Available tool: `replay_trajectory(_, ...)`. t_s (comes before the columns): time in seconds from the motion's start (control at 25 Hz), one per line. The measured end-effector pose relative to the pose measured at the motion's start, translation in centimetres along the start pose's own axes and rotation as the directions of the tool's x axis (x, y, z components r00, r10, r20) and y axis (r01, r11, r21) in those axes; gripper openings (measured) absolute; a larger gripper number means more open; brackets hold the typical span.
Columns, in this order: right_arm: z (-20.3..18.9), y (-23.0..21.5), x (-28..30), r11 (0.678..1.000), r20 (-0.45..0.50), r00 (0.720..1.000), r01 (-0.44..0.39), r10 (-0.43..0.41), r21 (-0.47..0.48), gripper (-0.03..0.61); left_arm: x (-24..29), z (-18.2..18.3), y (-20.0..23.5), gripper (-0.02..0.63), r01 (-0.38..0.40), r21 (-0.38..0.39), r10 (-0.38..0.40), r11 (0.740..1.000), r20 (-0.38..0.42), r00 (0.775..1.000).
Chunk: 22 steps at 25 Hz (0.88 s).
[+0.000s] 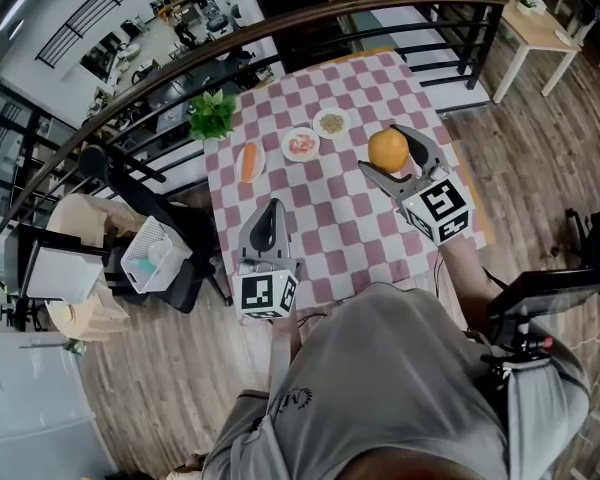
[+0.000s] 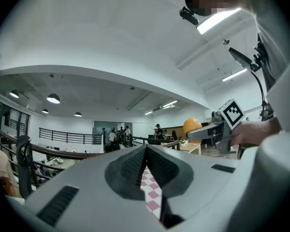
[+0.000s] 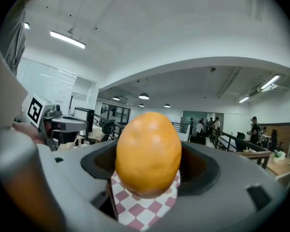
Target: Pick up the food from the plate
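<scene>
Shirt [image 1: 380,368] nearest, then left hand-held gripper [image 1: 270,210]: pressed together, empty. Right hand-held gripper [image 1: 384,150] pinches orange [image 3: 148,153], up off bench [image 1: 330,218], right of plates [image 1: 301,144]. Risk, my read: round smooth fruit gripped at two spots only, so a slack squeeze or wrist tilt lets it roll out. Both grippers point roughly level, toward far side.

Open-plan office mezzanine: a curved railing [image 1: 280,25] overlooks cluttered desks [image 1: 170,16] below, with plank flooring [image 1: 540,168] underfoot and strip lights [image 3: 67,39] overhead.
</scene>
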State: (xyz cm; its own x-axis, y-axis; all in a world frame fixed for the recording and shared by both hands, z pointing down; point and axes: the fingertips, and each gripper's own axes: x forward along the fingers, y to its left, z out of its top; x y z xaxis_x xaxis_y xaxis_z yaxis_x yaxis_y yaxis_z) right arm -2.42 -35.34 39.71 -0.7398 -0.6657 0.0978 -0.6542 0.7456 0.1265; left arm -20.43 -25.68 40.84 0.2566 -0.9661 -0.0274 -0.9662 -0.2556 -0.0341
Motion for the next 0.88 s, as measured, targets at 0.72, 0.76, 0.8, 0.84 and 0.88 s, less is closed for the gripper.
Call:
replay_trajectory(0.72, 2.3, 3.6, 0.1, 0.997, 0.012, 0.997, -0.079, 0.079, -0.007, 0.351, -1.5, 1.6, 0.9, 0.009, 0.011, -0.074, -0.008, 0.997, 0.052, 0.999)
replay_trajectory(0.76, 2.3, 3.6, -0.1, 0.997, 0.011, 0.997, -0.078, 0.078, -0.006, 0.351, -1.5, 1.5, 0.8, 0.009, 0.016, -0.078, -0.012, 0.997, 0.050, 0.999)
replay_trajectory(0.8, 2.4, 3.6, -0.2, 0.997, 0.012, 0.997, -0.077, 0.077, -0.005, 0.351, -1.5, 1.3, 0.7, 0.009, 0.021, -0.080, -0.017, 0.997, 0.047, 0.999)
replay_trajectory(0.84, 2.5, 3.7, -0.2, 0.997, 0.014, 0.997, -0.076, 0.076, -0.004, 0.351, -1.6, 1.3, 0.6, 0.009, 0.025, -0.080, -0.022, 0.996, 0.045, 0.999)
replay_trajectory(0.88, 2.6, 3.8, -0.3, 0.997, 0.017, 0.997, -0.077, 0.077, -0.003, 0.350, -1.7, 1.2, 0.6, 0.009, 0.029, -0.080, -0.026, 0.996, 0.044, 0.999)
